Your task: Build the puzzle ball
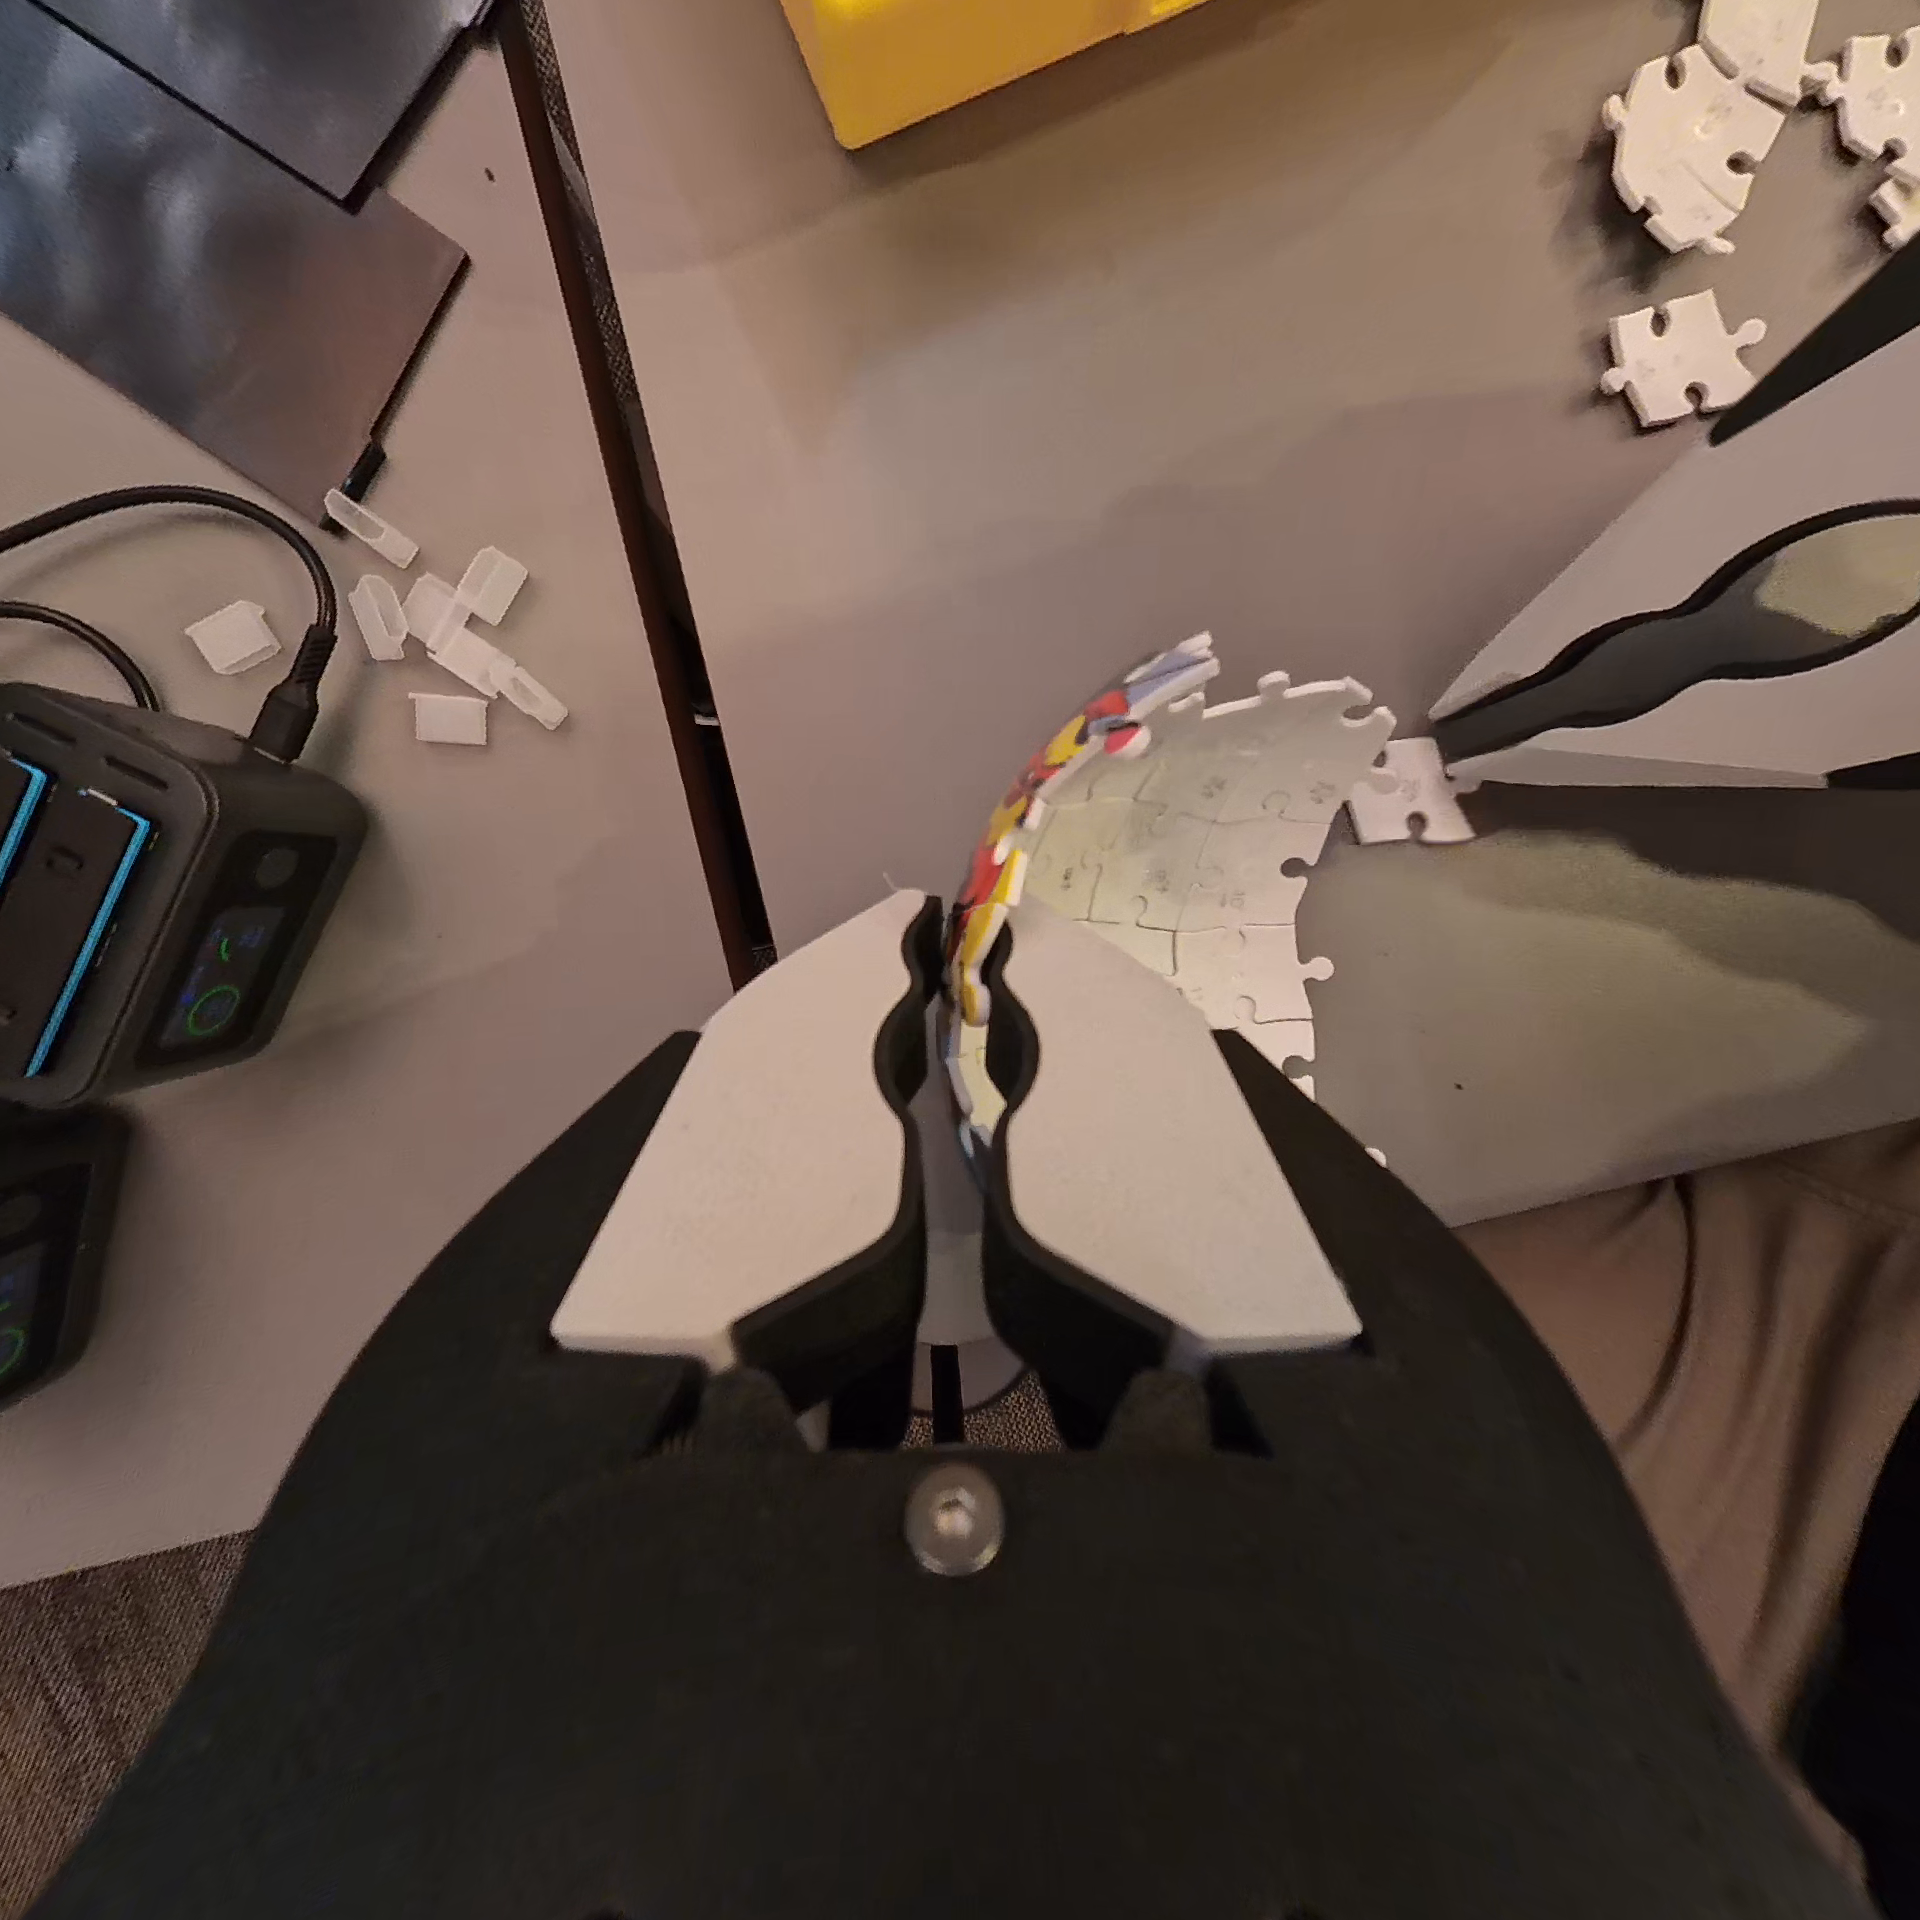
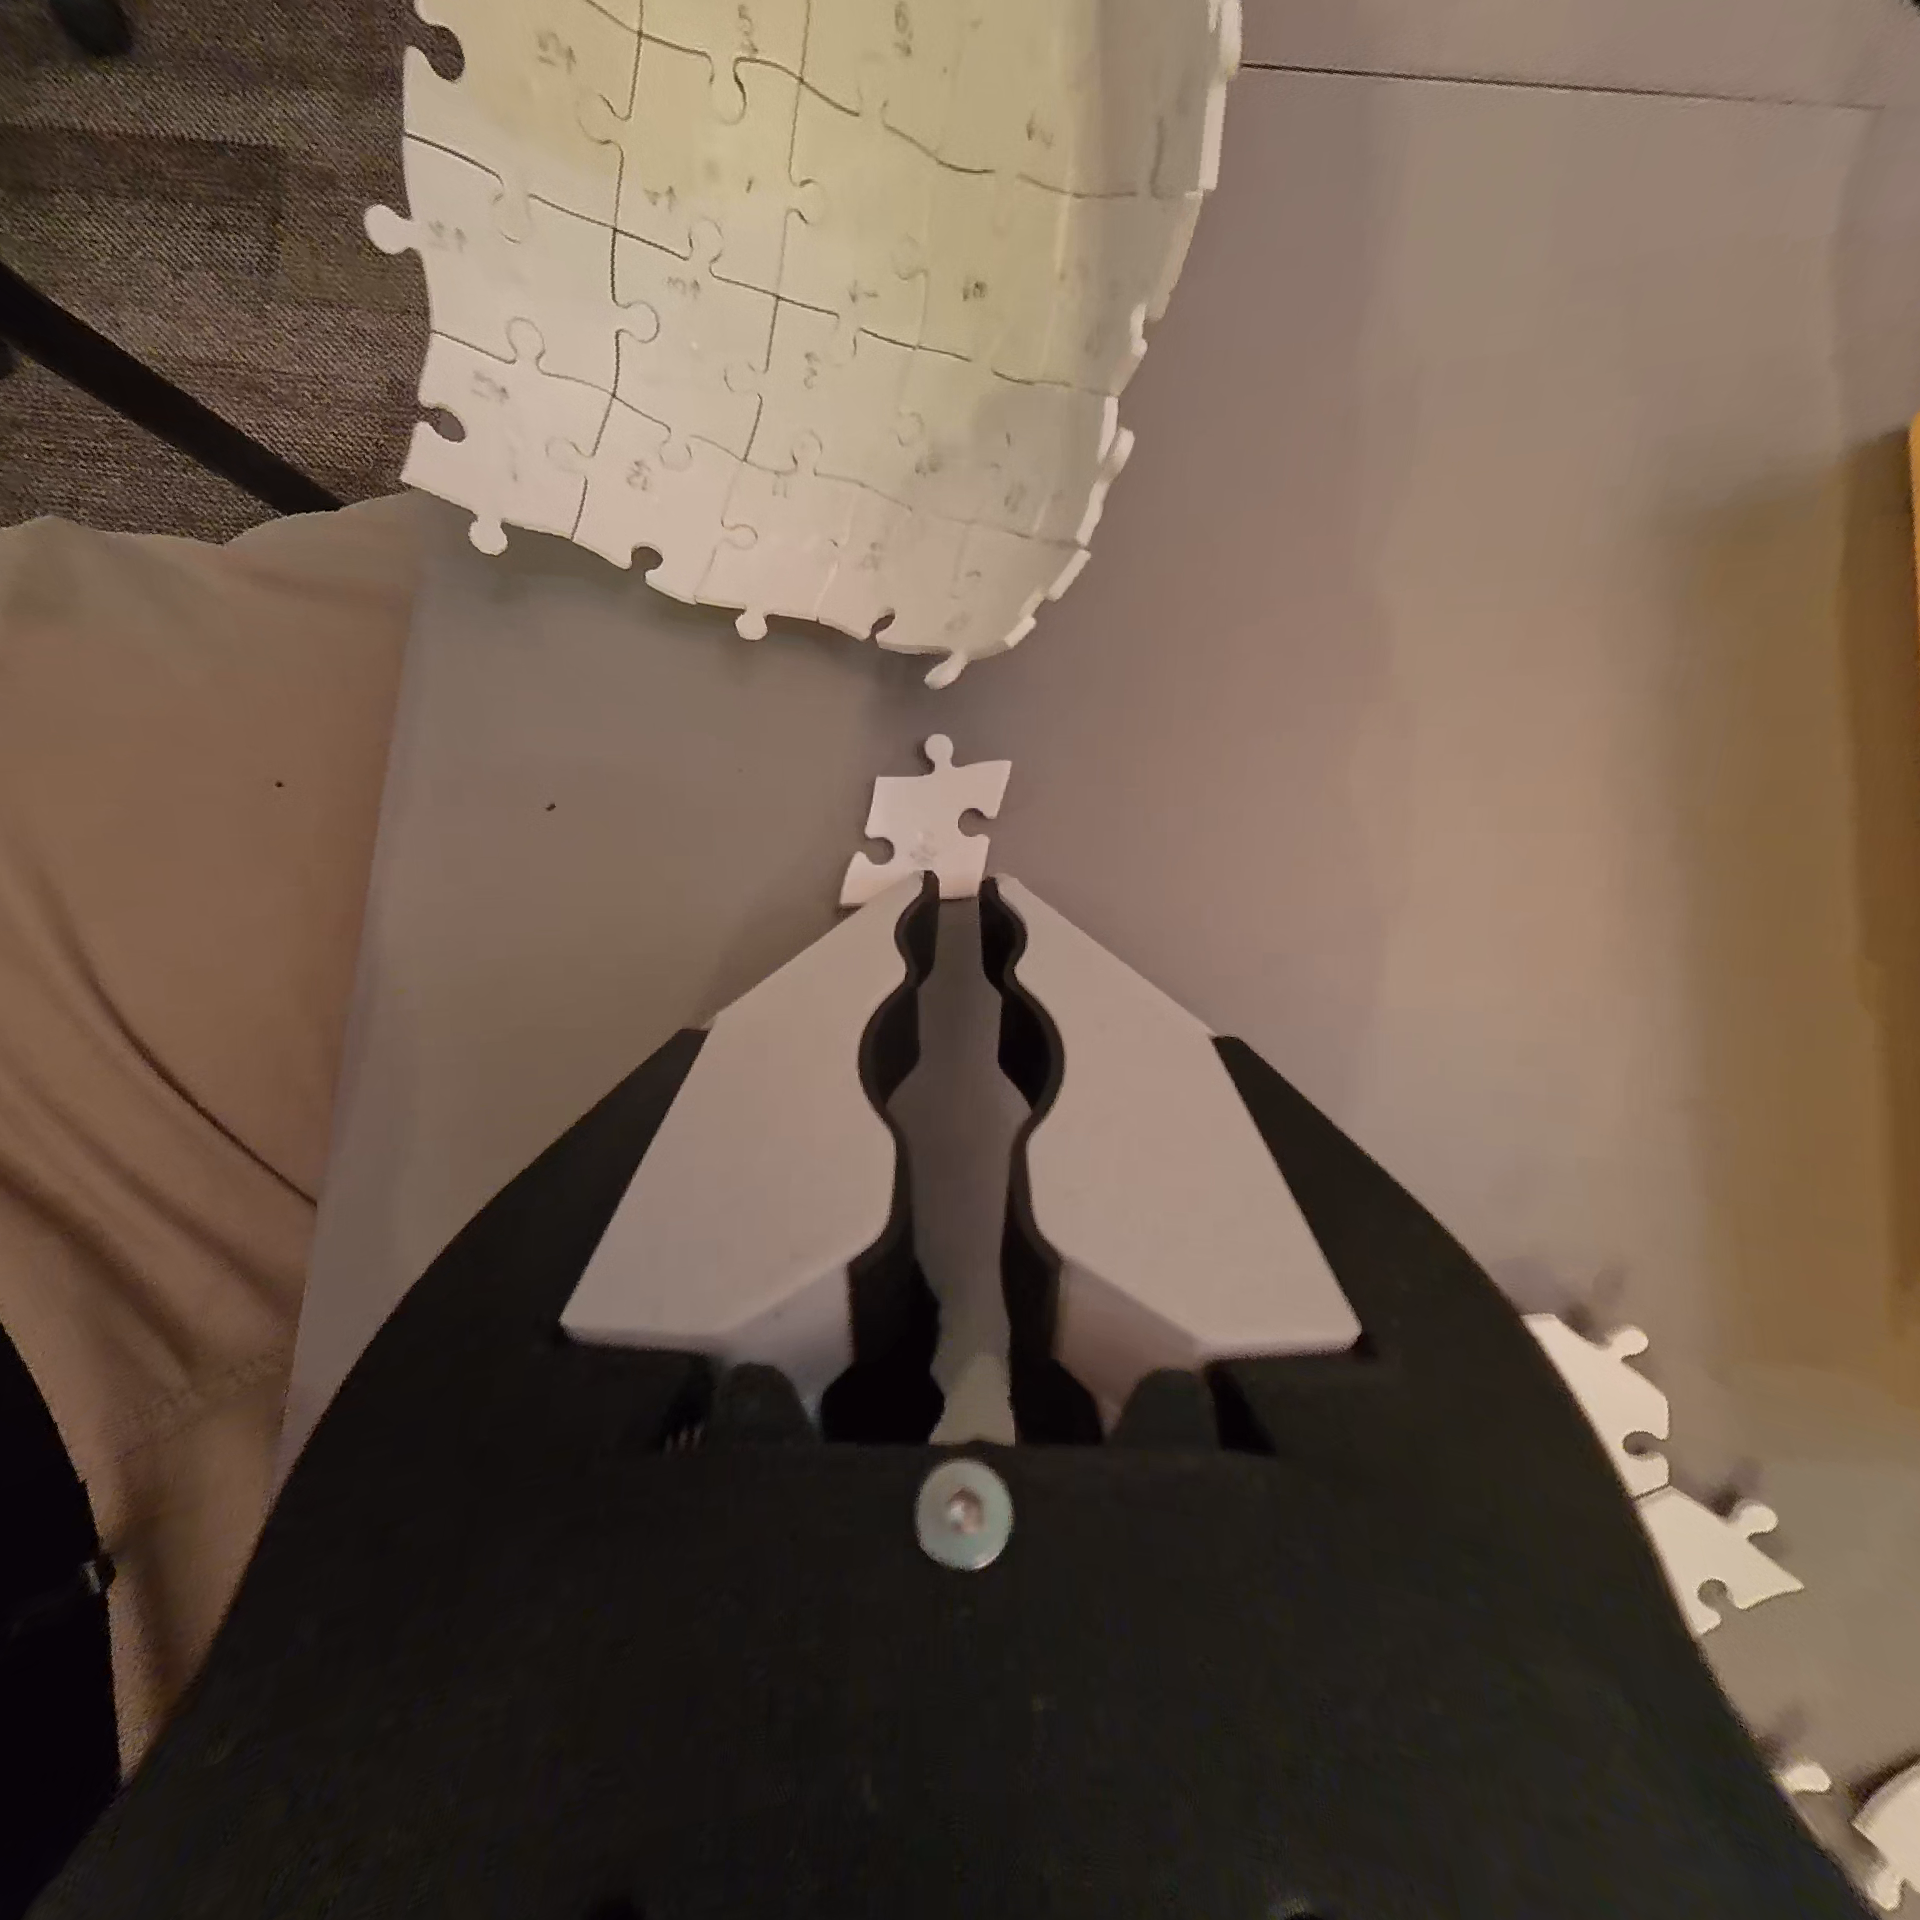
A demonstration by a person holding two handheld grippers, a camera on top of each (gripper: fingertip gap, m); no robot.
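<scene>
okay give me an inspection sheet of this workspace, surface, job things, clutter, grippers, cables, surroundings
Surface: grey table, mostly bare in the middle.
Job's things: curved assembled puzzle shell, white inside, coloured outside; single piece at the right tips; loose pieces far right.
Clutter: small clear plastic caps; yellow box.
Grippers: left gripper shut on the shell's edge; right gripper pinching the single piece, a narrow gap between the jaws behind it.
Cables: black cable plugged into a black charger unit.
Surroundings: carpet floor; a person's beige clothing.
</scene>
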